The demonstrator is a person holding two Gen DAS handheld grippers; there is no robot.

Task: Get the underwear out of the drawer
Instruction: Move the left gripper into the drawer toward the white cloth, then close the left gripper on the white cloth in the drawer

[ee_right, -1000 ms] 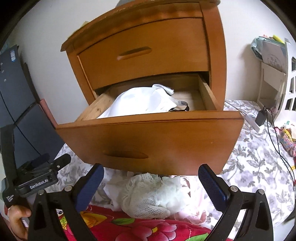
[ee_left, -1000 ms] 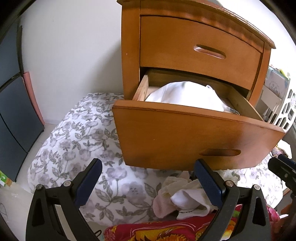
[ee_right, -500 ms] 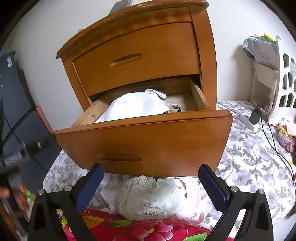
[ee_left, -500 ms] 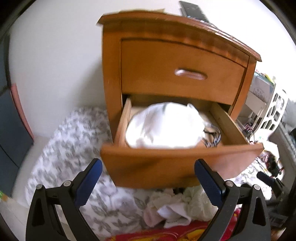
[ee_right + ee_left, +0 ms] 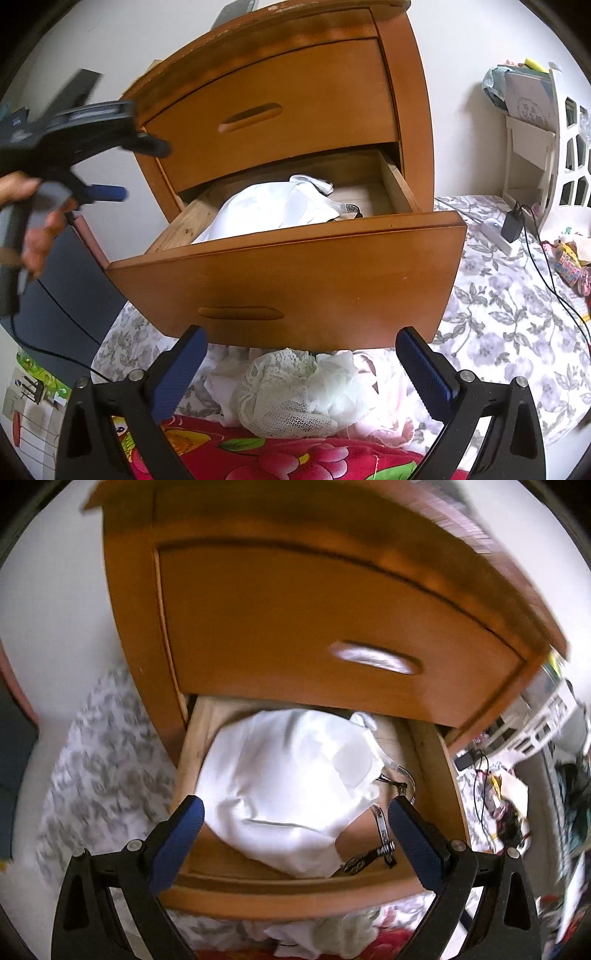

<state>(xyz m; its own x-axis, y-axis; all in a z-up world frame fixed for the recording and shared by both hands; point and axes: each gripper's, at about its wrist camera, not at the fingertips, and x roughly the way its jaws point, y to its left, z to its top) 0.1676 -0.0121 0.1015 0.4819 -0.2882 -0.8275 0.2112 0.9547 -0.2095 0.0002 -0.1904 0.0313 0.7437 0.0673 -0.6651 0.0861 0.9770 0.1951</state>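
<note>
Now my left hand-held gripper hangs over the open drawer, fingers spread wide and empty, the white underwear heaped just below and between them. Further back, my right hand-held gripper is also spread, facing the drawer front, clutching nothing.

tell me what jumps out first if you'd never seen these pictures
The open lower drawer of the wooden nightstand, with a big white garment bulging out of it. The left claw hangs open right above that garment, and a heap of lacy white clothes lies on the floral bedding below the drawer.
</note>
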